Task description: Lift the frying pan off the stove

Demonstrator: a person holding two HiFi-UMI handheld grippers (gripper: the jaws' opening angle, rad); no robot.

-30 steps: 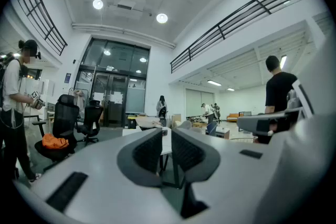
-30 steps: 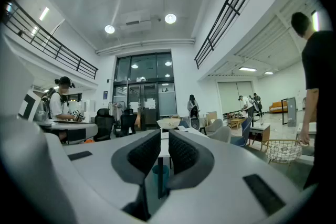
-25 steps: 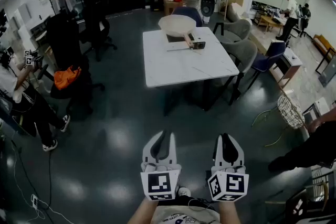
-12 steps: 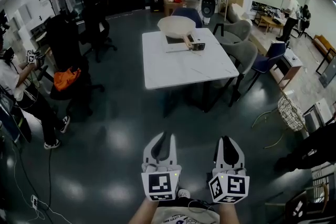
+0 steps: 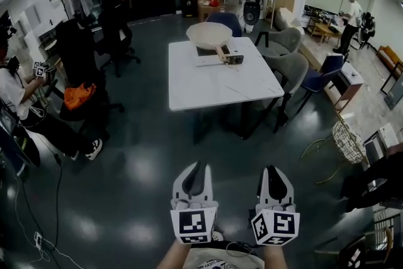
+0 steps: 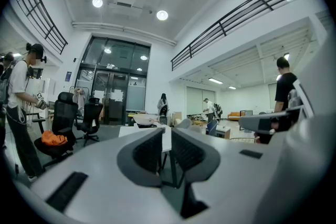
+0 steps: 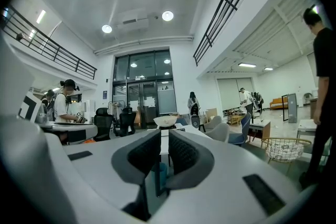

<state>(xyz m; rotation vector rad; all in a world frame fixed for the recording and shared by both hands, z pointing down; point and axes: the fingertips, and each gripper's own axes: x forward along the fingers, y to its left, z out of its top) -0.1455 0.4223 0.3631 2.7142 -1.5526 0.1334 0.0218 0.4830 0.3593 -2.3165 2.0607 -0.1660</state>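
Left tool (image 5: 196, 168): jaws closed together, holding nothing, above the dark floor (image 5: 135, 167).
Right tool (image 5: 272, 168): jaws also closed, empty, just beside the left tool.
Frying pan (image 5: 210, 34): rests on the stove (image 5: 209, 57), well apart from both tools.
Stove: at the far end of the white table (image 5: 220, 82).

Head view looks steeply down; gripper views level, forward; all share distant table (image 5: 220, 82).
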